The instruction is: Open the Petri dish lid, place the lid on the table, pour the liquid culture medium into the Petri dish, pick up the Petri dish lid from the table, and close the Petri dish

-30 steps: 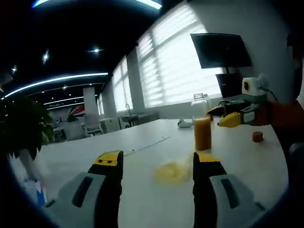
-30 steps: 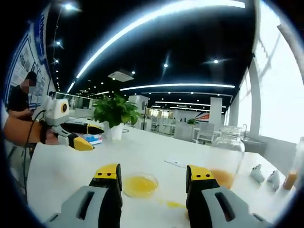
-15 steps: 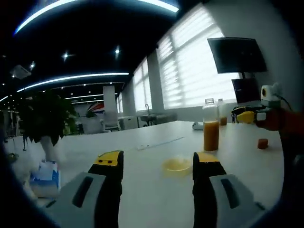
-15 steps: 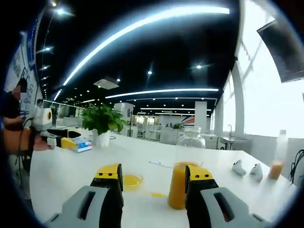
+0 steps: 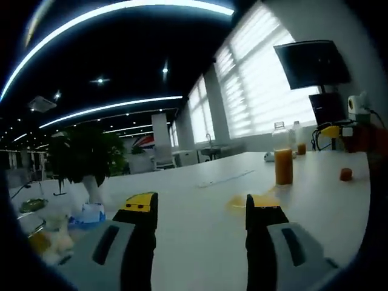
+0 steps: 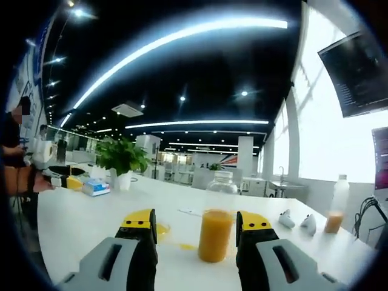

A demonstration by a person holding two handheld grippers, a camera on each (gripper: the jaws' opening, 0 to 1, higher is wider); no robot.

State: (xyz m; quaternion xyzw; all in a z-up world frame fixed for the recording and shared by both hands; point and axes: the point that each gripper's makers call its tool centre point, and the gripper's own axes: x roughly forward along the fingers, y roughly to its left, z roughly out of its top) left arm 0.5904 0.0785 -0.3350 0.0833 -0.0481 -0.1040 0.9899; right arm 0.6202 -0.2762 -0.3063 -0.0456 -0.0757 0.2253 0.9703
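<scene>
Both views have pulled back; Petri dish lies ahead-left of the empty, wide-open right hand-held gripper, behind the jar; left hand-held gripper likewise open, empty.

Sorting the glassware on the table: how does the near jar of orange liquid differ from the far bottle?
The jar is wide and about half full; the bottle is slim, with orange liquid only near its bottom. The jar stands between the right gripper's jaws; the bottle stands far off. Both are clear and upright.

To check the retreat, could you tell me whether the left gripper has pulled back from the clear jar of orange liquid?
Yes. The left gripper has drawn back: the clear jar of orange liquid sits smaller and farther across the white table.
</scene>
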